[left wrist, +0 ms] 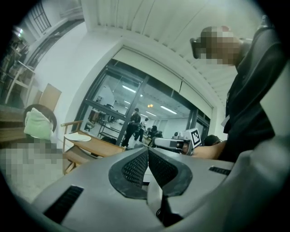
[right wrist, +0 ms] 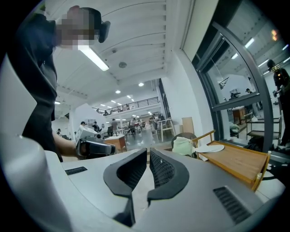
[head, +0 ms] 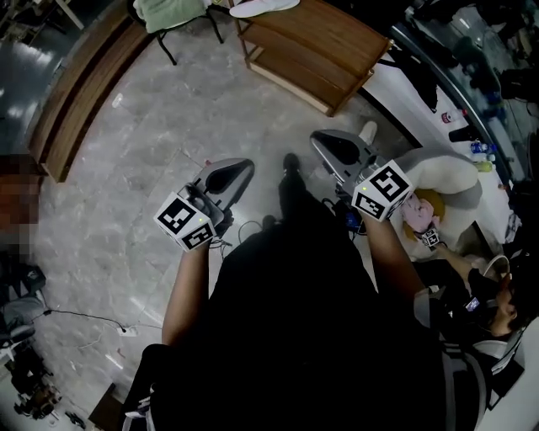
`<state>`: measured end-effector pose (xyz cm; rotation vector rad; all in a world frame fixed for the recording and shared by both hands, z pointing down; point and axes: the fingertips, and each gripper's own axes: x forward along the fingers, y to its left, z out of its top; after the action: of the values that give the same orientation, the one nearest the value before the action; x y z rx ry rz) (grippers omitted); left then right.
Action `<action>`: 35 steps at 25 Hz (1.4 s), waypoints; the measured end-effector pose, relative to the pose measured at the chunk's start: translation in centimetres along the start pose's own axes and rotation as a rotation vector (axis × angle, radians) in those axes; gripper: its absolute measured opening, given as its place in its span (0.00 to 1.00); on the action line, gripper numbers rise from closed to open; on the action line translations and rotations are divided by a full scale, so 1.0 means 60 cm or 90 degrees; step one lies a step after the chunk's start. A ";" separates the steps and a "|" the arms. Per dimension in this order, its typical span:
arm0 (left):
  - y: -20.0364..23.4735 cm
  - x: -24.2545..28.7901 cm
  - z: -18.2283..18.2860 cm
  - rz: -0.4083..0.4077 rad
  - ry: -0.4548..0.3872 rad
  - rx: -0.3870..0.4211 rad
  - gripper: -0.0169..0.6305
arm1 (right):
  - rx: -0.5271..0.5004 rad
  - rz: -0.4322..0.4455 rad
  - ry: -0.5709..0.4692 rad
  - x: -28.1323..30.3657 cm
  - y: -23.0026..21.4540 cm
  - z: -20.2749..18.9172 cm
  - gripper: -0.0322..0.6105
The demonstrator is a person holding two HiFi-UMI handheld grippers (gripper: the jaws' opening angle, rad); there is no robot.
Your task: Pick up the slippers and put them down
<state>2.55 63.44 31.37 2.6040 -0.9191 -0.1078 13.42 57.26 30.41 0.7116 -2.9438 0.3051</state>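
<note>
Left claw [left wrist: 147,152]: mine, clenched. Its black ribbed rubber pads meet at the tips with nothing between them. The shell is smooth grey moulded plastic, and the claw is held level above the floor.
Right claw [right wrist: 148,153]: mine too, clenched, with dimpled black pads drawn close together and nothing in the grip. It has the same grey shell, and at its back sits a white marker cube [head: 383,190] printed with black squares.
Floor [head: 168,126]: pale polished stone with grey veins, glossy, lying under both claws.
Plush toy [head: 418,210]: near right, soft, pink and yellow, lying against a rounded white cushion [head: 442,172].
Bench [head: 80,93]: left, made of long brown wooden slats.
Desk [head: 320,50]: far, right of centre. It is low and rectangular, in warm brown wood, with a lower shelf under the top.
Slipper [head: 263,7]: far, lying flat on the desk's left end. It is white, thin and a long oval, well apart from both claws.
Chair [head: 164,46]: far, just left of the desk, with thin black legs and a pale green cloth [head: 168,13] draped over it.
</note>
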 end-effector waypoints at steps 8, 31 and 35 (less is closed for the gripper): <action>0.141 0.106 0.059 0.029 0.015 -0.018 0.05 | 0.007 0.019 -0.006 0.087 -0.161 0.033 0.10; 0.542 0.299 0.217 0.104 0.013 -0.032 0.05 | 0.051 0.041 0.032 0.334 -0.512 0.093 0.10; 0.665 0.331 0.234 0.065 0.019 -0.047 0.05 | 0.060 -0.009 0.051 0.412 -0.583 0.099 0.10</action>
<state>-8.17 18.05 34.26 2.4791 -1.0154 -0.0740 7.37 14.61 34.04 0.7140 -2.8632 0.4632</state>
